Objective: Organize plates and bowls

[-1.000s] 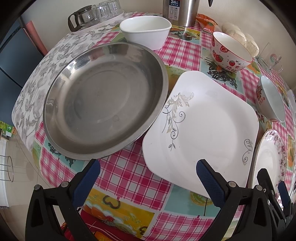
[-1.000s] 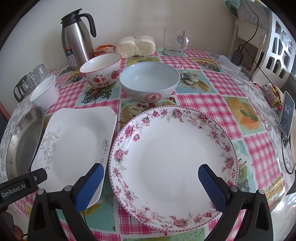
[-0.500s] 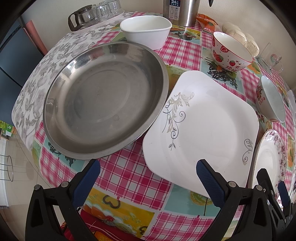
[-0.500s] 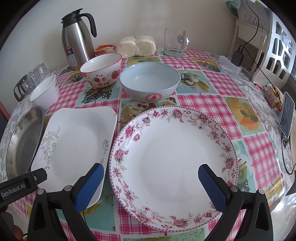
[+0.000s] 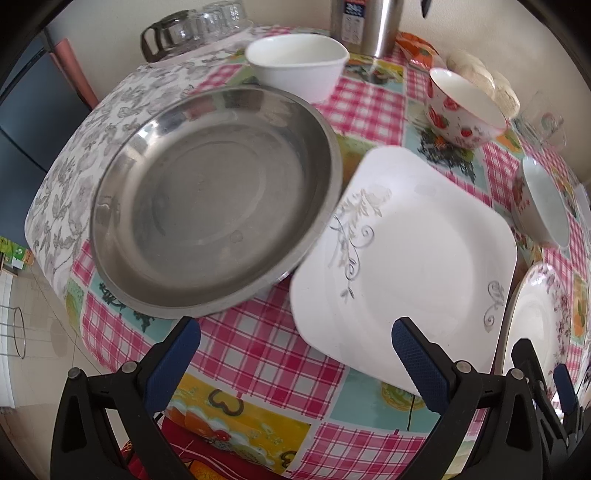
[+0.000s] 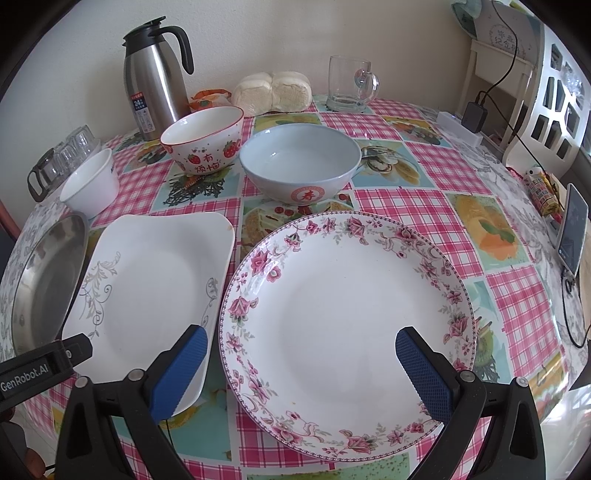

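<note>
A steel round pan (image 5: 207,225) sits at the table's left, its rim over the edge of a white square plate (image 5: 417,266). A floral round plate (image 6: 343,325) lies right of the square plate (image 6: 147,288). Behind stand a white small bowl (image 5: 297,64), a strawberry bowl (image 6: 203,146) and a pale blue bowl (image 6: 301,162). My left gripper (image 5: 295,365) is open and empty, hovering above the table's front edge by the square plate. My right gripper (image 6: 301,369) is open and empty over the near part of the floral plate.
A steel thermos jug (image 6: 155,77), a glass mug (image 6: 351,85), bagged buns (image 6: 273,90) and a tray of glasses (image 5: 192,26) line the back. A phone (image 6: 572,229) and cable lie at the right edge. The checked tablecloth (image 5: 258,354) drops off at the front.
The left wrist view has shifted slightly and blurred, showing my left gripper starting to move. The right gripper and all dishes are unmoved.
</note>
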The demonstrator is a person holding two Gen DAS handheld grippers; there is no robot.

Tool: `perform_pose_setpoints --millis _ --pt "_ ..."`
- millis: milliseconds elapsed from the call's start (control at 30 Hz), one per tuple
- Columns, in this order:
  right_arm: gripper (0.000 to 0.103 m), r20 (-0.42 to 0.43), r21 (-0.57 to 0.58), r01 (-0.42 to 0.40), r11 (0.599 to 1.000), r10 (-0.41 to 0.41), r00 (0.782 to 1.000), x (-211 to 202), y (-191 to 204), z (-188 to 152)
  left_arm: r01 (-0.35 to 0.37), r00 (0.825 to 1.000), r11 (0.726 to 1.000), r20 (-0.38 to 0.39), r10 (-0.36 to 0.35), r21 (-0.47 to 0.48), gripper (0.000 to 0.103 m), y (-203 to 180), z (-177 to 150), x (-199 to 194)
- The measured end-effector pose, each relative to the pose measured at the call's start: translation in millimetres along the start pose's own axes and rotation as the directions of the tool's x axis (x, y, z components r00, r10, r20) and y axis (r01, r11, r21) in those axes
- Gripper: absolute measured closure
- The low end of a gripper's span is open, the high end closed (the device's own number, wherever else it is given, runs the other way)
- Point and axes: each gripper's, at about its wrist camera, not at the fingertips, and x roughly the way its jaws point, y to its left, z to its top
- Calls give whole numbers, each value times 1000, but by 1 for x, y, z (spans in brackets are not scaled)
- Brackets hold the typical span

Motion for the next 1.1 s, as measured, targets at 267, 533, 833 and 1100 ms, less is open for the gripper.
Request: perform_pose_setpoints --millis 267,533,833,1100 --pt "0 106 -41 -93 995 96 990 -18 20 7 52 984 988 175 -26 -144 0 47 13 -35" --pt "0 157 -148 -179 973 201 967 -28 67 13 34 975 974 220 17 -226 0 81 33 -41" --pt "0 114 -246 -208 947 242 964 -20 117 15 38 955 971 295 35 -238 0 110 47 -42" --pt "0 94 -268 -208 941 241 966 -8 147 25 35 954 969 296 40 -244 0 129 57 -38"
